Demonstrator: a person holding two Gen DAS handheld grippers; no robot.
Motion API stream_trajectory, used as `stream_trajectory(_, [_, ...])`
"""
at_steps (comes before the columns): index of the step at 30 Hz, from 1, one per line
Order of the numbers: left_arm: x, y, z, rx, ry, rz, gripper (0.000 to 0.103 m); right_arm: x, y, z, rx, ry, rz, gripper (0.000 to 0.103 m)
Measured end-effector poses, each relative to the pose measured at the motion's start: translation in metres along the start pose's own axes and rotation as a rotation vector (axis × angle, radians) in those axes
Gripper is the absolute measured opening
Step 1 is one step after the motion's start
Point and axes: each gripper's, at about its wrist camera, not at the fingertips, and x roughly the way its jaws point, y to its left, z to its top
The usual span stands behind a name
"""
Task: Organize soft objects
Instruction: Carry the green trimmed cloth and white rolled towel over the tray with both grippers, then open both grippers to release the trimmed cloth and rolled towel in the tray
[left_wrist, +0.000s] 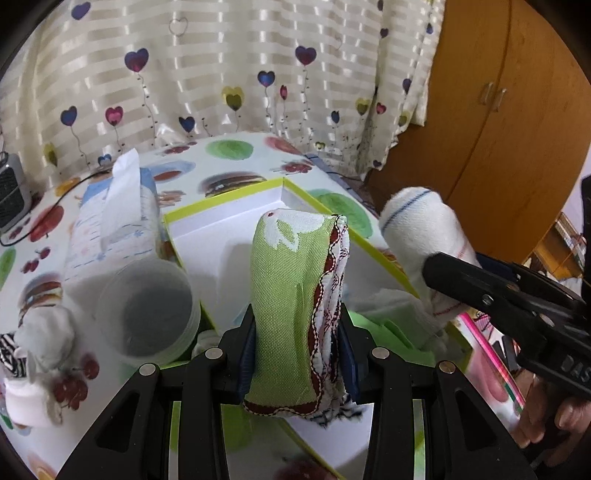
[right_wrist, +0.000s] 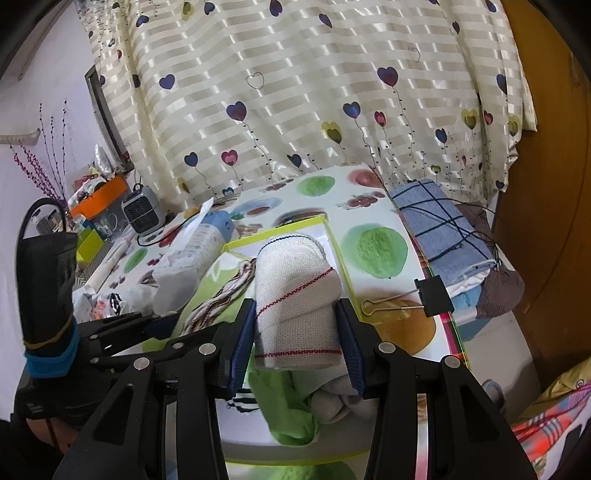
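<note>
The right gripper (right_wrist: 297, 345) clamped a rolled white cloth (right_wrist: 295, 299) above a box (right_wrist: 332, 236) holding green cloth (right_wrist: 291, 417). A binder clip (right_wrist: 434, 295) lay right; the left gripper (right_wrist: 122, 325) stood left.

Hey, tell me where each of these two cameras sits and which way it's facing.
Left wrist: on the left claw, aimed down at the lime-rimmed white box; claw clamps a rolled green patterned cloth; fingers show at right.
Right wrist: on the right claw, clamping a rolled white red-stitched cloth.
Shared: box, heart-print curtain.
</note>
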Motion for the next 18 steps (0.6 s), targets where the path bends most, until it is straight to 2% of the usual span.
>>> stream_trajectory(7, [0.018,0.002,0.015,-0.003,0.000,0.014,0.037,0.014,-0.010,0.003,0.013,0.018,-0.006,0.045])
stream_trajectory(18, [0.005,0.013,0.023,-0.035,-0.044,-0.002,0.044,0.045,-0.006,0.013,-0.026,0.065,0.004,0.046])
